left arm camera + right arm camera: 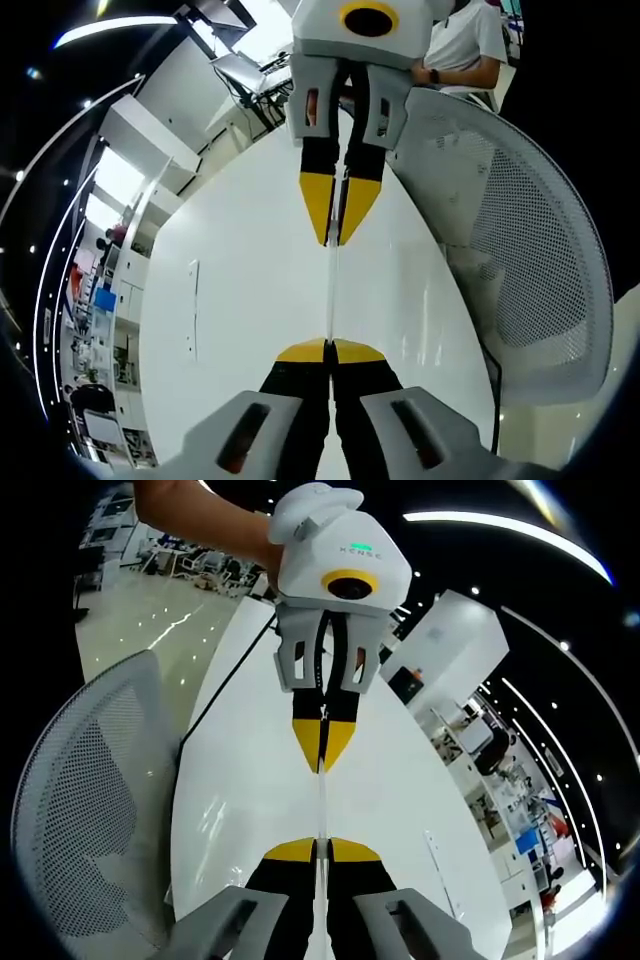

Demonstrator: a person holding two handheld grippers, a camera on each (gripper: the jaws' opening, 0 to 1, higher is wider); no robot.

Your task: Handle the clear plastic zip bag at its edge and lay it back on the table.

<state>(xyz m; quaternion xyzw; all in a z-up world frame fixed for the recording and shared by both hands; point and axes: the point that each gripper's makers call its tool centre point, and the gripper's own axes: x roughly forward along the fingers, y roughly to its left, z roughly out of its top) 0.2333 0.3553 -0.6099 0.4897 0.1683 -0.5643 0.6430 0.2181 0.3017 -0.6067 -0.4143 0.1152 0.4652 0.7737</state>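
I see the clear plastic zip bag (331, 285) edge-on, a thin pale strip stretched taut above the white glossy table (240, 300); I cannot tell if anything is inside it. My left hand-held gripper (329, 350) is closed on one end and my right hand-held gripper (321, 848) is closed on the opposite end. They face each other. A white mesh office chair (520, 260) stands just beside the table.
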